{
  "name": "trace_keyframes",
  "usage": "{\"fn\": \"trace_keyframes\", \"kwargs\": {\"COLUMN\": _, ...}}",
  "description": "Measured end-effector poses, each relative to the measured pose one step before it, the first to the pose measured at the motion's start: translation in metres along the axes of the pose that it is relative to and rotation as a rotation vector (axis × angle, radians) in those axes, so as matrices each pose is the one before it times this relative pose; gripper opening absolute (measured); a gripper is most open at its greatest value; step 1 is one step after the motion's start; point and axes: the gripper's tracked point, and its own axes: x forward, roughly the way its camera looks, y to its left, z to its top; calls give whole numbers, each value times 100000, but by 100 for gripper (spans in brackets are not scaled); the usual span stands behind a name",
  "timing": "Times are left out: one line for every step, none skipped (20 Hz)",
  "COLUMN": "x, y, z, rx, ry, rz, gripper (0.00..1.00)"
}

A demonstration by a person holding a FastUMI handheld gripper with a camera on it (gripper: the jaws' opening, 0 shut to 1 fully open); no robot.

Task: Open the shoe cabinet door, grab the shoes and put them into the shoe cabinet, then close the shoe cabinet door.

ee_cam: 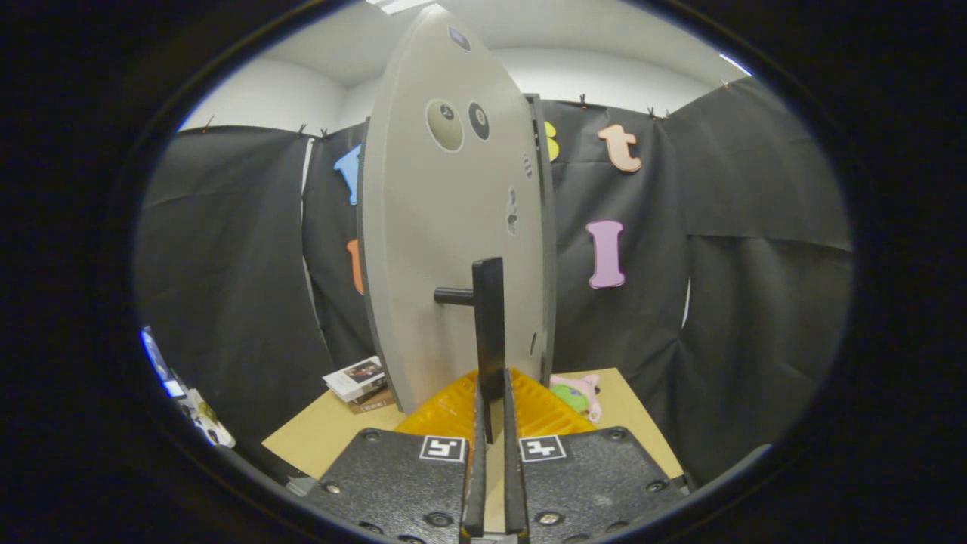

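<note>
Hand-held gripper (pixel 492 393) closed on the cabinet door's handle, door swung edge-on

The grey shoe cabinet door (pixel 446 249) stands near the middle of the bench (pixel 317 438), seen almost along its face, and its dark bar handle (pixel 488 325) drops straight between the two fingers, which appear to pinch its lower end. The grip sits low on the bar, so a pull off the door's arc could let the handle slide out or twist the fingers off it. A yellow ribbed piece (pixel 544 412) lies at the door's foot and a pink and green soft toy (pixel 578 393) sits just beyond; the swinging door could catch either. I cannot make out any shoes. A small stack of books (pixel 355 381) lies toward the bench's left edge.
</note>
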Motion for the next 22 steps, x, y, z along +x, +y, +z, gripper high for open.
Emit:
{"fn": "trace_keyframes", "kwargs": {"x": -68, "y": -566, "z": -211, "rx": 42, "ry": -435, "rz": -1244, "gripper": 12}}
{"fn": "trace_keyframes", "kwargs": {"x": -39, "y": -572, "z": 53, "rx": 233, "ry": 452, "rz": -1002, "gripper": 11}}
{"fn": "trace_keyframes", "kwargs": {"x": -395, "y": -994, "z": -79, "rx": 646, "ry": 564, "rz": -920, "gripper": 10}}
{"fn": "trace_keyframes", "kwargs": {"x": 5, "y": -1047, "z": -9, "rx": 258, "ry": 572, "rz": -877, "gripper": 9}}
{"fn": "trace_keyframes", "kwargs": {"x": -64, "y": -1261, "z": 228, "rx": -546, "ry": -94, "rz": -1499, "gripper": 9}}
{"fn": "trace_keyframes", "kwargs": {"x": -15, "y": -1048, "z": 2, "rx": -1110, "ry": -78, "rz": -1706, "gripper": 8}}
{"fn": "trace_keyframes", "kwargs": {"x": 24, "y": -1097, "z": 15, "rx": -1238, "ry": -154, "rz": -1728, "gripper": 8}}
{"fn": "trace_keyframes", "kwargs": {"x": 115, "y": -1133, "z": -13, "rx": 27, "ry": -90, "rz": -539, "gripper": 6}}
{"fn": "trace_keyframes", "kwargs": {"x": 147, "y": -455, "z": -49, "rx": 2672, "ry": 869, "rz": 2238, "gripper": 4}}
{"fn": "trace_keyframes", "kwargs": {"x": 66, "y": -193, "z": 42, "rx": 2987, "ry": 941, "rz": 2288, "gripper": 4}}
{"fn": "trace_keyframes", "kwargs": {"x": -32, "y": -382, "z": 145, "rx": 868, "ry": 546, "rz": 1828, "gripper": 5}}
{"fn": "trace_keyframes", "kwargs": {"x": 99, "y": -131, "z": 0, "rx": 336, "ry": -263, "rz": 1963, "gripper": 6}}
{"fn": "trace_keyframes", "kwargs": {"x": -8, "y": 106, "z": 39, "rx": -91, "ry": 181, "rz": 1669, "gripper": 8}}
{"fn": "trace_keyframes", "kwargs": {"x": -107, "y": -55, "z": 45, "rx": 252, "ry": 269, "rz": 972, "gripper": 9}}
{"fn": "trace_keyframes", "kwargs": {"x": -110, "y": -263, "z": -76, "rx": 56, "ry": 487, "rz": -187, "gripper": 8}}
{"fn": "trace_keyframes", "kwargs": {"x": -277, "y": -187, "z": 19, "rx": -345, "ry": 293, "rz": -276, "gripper": 9}}
{"fn": "trace_keyframes", "kwargs": {"x": -118, "y": 129, "z": 91, "rx": -318, "ry": -139, "rz": -30, "gripper": 9}}
{"fn": "trace_keyframes", "kwargs": {"x": -279, "y": 103, "z": 88, "rx": -375, "ry": -96, "rz": -292, "gripper": 9}}
{"fn": "trace_keyframes", "kwargs": {"x": -236, "y": -286, "z": 88, "rx": -1010, "ry": -762, "rz": -1307, "gripper": 9}}
{"fn": "trace_keyframes", "kwargs": {"x": -318, "y": -217, "z": 100, "rx": -1551, "ry": -823, "rz": -1265, "gripper": 10}}
{"fn": "trace_keyframes", "kwargs": {"x": -530, "y": -21, "z": 52, "rx": -1835, "ry": -899, "rz": -1834, "gripper": 11}}
{"fn": "trace_keyframes", "kwargs": {"x": -566, "y": -99, "z": 102, "rx": -1600, "ry": -1209, "rz": -1417, "gripper": 13}}
